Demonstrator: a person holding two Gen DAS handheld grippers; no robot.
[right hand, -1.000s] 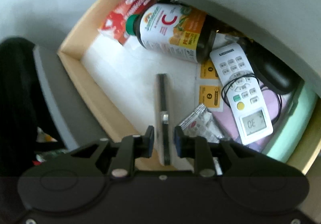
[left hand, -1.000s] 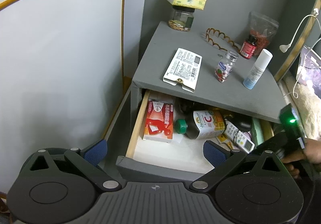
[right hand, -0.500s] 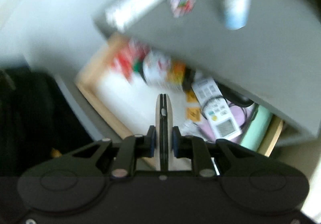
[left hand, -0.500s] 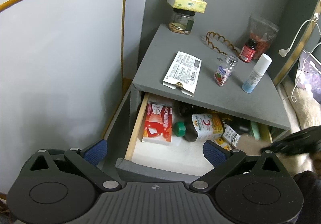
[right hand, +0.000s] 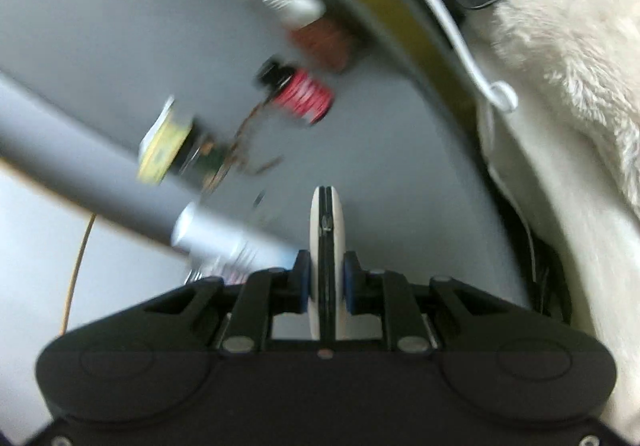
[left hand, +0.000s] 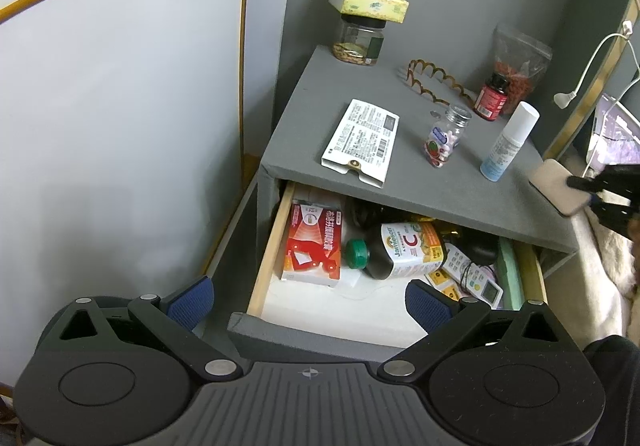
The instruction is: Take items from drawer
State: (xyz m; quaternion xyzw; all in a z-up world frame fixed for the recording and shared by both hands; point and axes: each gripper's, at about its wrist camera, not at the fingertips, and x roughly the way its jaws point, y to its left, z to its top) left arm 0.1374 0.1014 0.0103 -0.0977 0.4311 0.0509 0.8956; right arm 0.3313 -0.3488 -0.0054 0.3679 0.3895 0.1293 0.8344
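One compact case [right hand: 326, 246] in right claw [right hand: 326, 278].

Home bedroom: grey nightstand [left hand: 472, 202] with open drawer [left hand: 264, 266] beneath its top, medicine bottles [left hand: 446, 136] on top, fleecy bedding [right hand: 568, 58] and charging cable [left hand: 580, 74] to its right.

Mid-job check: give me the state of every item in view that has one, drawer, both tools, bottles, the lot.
Drawer: pulled open, items inside.
Left tool: open, empty, in front of the drawer.
Right tool: shut on the beige compact case, over the nightstand top's right edge.
Vitamin C bottle: lying on its side in the drawer, green cap on.
Red box: flat in the drawer, closed.
Spray bottle: upright, capped.
Red bottle: upright, capped.
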